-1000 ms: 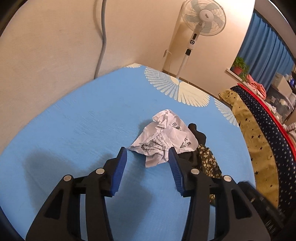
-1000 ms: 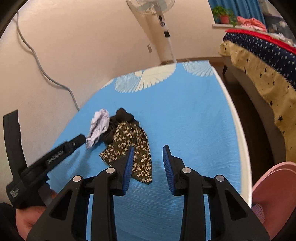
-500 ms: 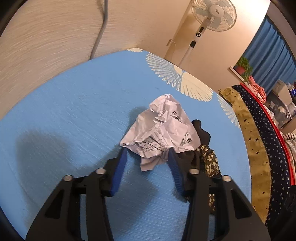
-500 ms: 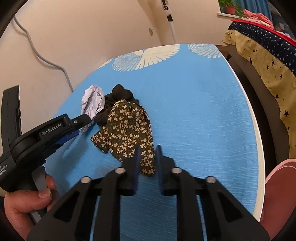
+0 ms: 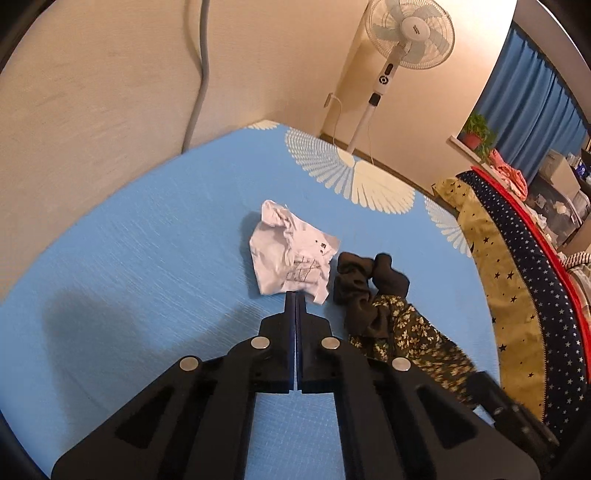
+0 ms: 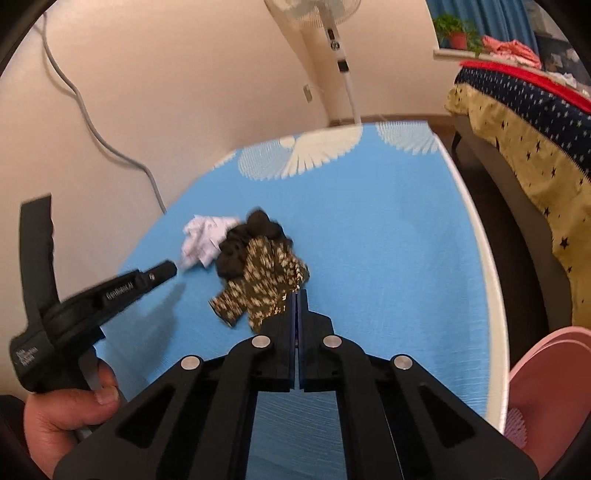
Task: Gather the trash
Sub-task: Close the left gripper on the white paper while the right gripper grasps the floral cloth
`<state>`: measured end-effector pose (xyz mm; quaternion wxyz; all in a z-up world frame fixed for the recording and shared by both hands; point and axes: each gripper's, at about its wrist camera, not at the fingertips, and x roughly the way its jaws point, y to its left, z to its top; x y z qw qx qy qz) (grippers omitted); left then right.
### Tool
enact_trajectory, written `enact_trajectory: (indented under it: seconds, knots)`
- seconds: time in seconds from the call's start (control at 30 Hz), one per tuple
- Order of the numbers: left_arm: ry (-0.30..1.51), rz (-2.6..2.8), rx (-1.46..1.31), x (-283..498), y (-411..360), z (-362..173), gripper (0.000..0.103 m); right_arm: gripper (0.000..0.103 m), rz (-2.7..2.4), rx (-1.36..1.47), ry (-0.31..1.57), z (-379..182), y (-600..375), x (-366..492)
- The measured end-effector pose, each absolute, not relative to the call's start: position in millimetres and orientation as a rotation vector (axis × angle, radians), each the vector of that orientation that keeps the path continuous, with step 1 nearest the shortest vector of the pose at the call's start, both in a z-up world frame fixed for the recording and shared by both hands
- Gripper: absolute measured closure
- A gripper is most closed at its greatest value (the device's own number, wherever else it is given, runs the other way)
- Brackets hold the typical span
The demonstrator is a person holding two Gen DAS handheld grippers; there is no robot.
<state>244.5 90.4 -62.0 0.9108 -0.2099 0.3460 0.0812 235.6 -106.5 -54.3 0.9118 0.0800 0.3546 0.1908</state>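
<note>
Left claw [image 5: 295, 295]: jaws pressed fully together, tips pinching the near edge of the crumpled paper [image 5: 291, 254], which lies just ahead of the tips on the blue surface [image 5: 140, 266].
Right claw [image 6: 297, 295]: jaws fully closed, tips at the near hem of the floral cloth [image 6: 264, 286]; it appears to grip a fold, though blur makes the contact hard to confirm.
Dark cloth [image 5: 364, 291]: bunched just right of the left claw tips, touching the paper's right side and joined to the floral cloth.
Progress: early, in my judgement; both pieces are gripped but neither is off the surface, and no bin shows in either view, so carrying and dropping remain.
Left hand [image 6: 70, 406]: wrapped round the left claw's handle, low and left of the right claw.
Edges: the surface's white rim [image 6: 484, 258] runs right of the right claw; the wall [image 5: 92, 92] stands close beyond the left claw.
Open room: bare blue surface ahead and right of the right claw; beyond the rim a dark gap, then the bed [image 6: 517, 122]; a fan [image 5: 402, 33] stands far ahead.
</note>
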Motion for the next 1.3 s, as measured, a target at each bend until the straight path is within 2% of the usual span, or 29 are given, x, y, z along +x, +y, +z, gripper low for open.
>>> enact_trajectory:
  seconds: [0.27, 0.43, 0.47, 0.57, 0.6, 0.67, 0.97, 1.07, 1.13, 1.17, 1.2, 1.23, 1.27, 1.3]
  knots:
    - [0.698, 0.173, -0.474, 226, 102, -58, 0.103, 0.102, 0.321, 0.207, 0.666, -27, -128, 217]
    - [0.706, 0.196, -0.429, 226, 99, -59, 0.102, 0.102, 0.281, 0.188, 0.751, -47, -129, 223]
    - [0.708, 0.196, -0.422, 229, 98, -59, 0.097, 0.101, 0.279, 0.191, 0.768, -52, -130, 225]
    - [0.709, 0.205, -0.397, 235, 94, -61, 0.071, 0.091, 0.265, 0.23, 0.827, -69, -134, 236]
    - [0.712, 0.21, -0.387, 238, 93, -63, 0.066, 0.087, 0.263, 0.24, 0.834, -73, -135, 237]
    - [0.721, 0.215, -0.375, 244, 93, -65, 0.066, 0.068, 0.262, 0.241, 0.839, -79, -136, 241]
    - [0.746, 0.241, -0.4, 269, 103, -75, 0.065, 0.062, 0.3, 0.154, 0.884, -92, -117, 252]
    - [0.771, 0.238, -0.431, 274, 107, -83, 0.065, 0.063, 0.293, 0.107, 0.883, -91, -111, 250]
    - [0.779, 0.233, -0.439, 276, 107, -85, 0.065, 0.07, 0.298, 0.087, 0.883, -91, -107, 249]
    - [0.779, 0.23, -0.435, 277, 106, -85, 0.069, 0.079, 0.297, 0.073, 0.882, -92, -105, 248]
    - [0.781, 0.225, -0.429, 278, 105, -86, 0.079, 0.085, 0.296, 0.071, 0.882, -92, -106, 248]
    - [0.783, 0.222, -0.425, 278, 104, -86, 0.082, 0.096, 0.298, 0.073, 0.884, -92, -106, 248]
    - [0.779, 0.218, -0.422, 277, 103, -85, 0.091, 0.102, 0.304, 0.081, 0.889, -93, -107, 248]
    - [0.777, 0.214, -0.418, 277, 102, -85, 0.1, 0.102, 0.306, 0.089, 0.887, -92, -109, 249]
